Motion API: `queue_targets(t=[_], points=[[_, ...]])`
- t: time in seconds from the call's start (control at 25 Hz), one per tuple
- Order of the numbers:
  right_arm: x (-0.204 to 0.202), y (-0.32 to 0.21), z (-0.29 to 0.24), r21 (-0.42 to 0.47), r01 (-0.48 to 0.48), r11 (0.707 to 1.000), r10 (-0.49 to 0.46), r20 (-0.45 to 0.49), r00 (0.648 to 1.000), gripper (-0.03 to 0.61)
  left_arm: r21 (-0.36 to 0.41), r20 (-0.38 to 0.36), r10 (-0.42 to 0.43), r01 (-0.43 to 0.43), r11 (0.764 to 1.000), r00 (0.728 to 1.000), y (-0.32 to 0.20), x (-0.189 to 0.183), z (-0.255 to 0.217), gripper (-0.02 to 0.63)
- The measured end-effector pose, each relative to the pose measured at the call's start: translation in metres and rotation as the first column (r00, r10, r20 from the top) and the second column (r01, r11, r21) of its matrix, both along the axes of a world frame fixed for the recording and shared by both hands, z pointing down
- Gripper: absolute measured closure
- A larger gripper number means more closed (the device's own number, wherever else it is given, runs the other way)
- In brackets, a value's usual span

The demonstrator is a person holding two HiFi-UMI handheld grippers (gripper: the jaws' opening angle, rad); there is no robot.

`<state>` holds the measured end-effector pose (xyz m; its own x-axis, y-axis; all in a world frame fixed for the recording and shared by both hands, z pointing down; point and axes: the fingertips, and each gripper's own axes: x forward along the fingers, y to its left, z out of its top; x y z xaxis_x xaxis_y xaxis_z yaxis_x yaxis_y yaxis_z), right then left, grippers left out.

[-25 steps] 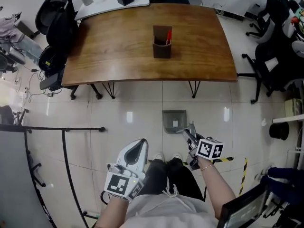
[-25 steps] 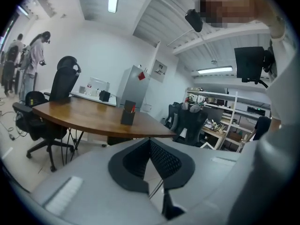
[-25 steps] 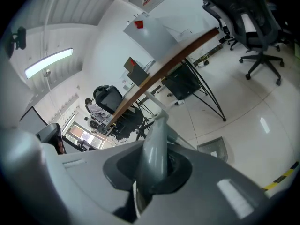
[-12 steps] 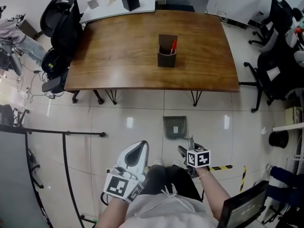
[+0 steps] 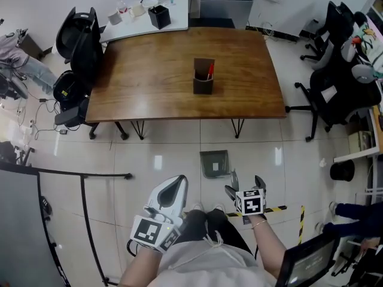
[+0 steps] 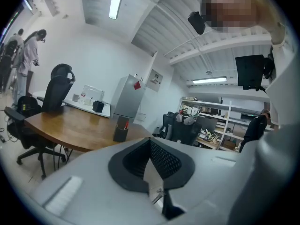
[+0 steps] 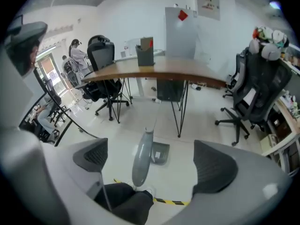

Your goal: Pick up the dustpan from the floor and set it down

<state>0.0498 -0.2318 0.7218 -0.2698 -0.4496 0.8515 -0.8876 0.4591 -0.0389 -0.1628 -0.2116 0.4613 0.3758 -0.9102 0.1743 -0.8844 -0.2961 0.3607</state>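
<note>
Black chairs point(image 5: 78, 37) crowd the left end of the wooden table point(image 5: 149, 76), which carries a dark pen holder point(image 5: 203, 79) near its middle. Nearer the person, beside the left leg, the left gripper point(image 5: 175, 185) points out over the tiled floor point(image 5: 90, 142). Its jaws are closed together with nothing between them. The dustpan point(image 5: 214, 163) sits flat on the floor just in front of the table's near edge, and its grey handle point(image 7: 142, 159) rises upright toward the person. The right gripper point(image 5: 246, 183) hangs just behind the pan, tilted downward. Its jaws are opening wide, and the handle stands between them but clear of both pads. Yellow-and-black tape point(image 5: 280, 210) lies on the floor to the right of that gripper. Swivel chairs point(image 5: 335, 82) stand off the table's right end.
</note>
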Motion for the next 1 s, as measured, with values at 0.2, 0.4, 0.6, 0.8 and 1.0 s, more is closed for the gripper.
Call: queue_targets(t=[0.2,0.4,0.6,0.8,1.0], points=[[0.003,0.011,-0.145,0.259,0.008,0.966,-0.028,0.074,0.997,0.329,0.075,-0.009,0.022,-0.021,0.997,1.0,0.018,0.011,-0.048,0.6],[0.011,0.052,-0.273,0.521,0.03,0.853,-0.128,0.154,0.98,0.577,0.142,0.008,-0.008,0.007,0.99,1.0,0.062,0.032,-0.08,0.6],[0.024,0.125,-0.332,0.598,0.051,0.8,-0.278,0.293,0.915,0.577,0.205,0.045,-0.051,0.041,0.978,0.998,0.136,0.07,-0.105,0.6],[0.057,0.2,-0.362,0.638,0.041,0.769,-0.33,0.342,0.88,0.577,0.212,0.072,-0.094,0.077,0.974,0.993,0.219,0.118,-0.109,0.6],[0.081,0.253,-0.377,0.655,0.072,0.752,-0.354,0.31,0.882,0.575,0.185,0.089,-0.101,0.083,0.979,0.991,0.275,0.156,-0.113,0.6]])
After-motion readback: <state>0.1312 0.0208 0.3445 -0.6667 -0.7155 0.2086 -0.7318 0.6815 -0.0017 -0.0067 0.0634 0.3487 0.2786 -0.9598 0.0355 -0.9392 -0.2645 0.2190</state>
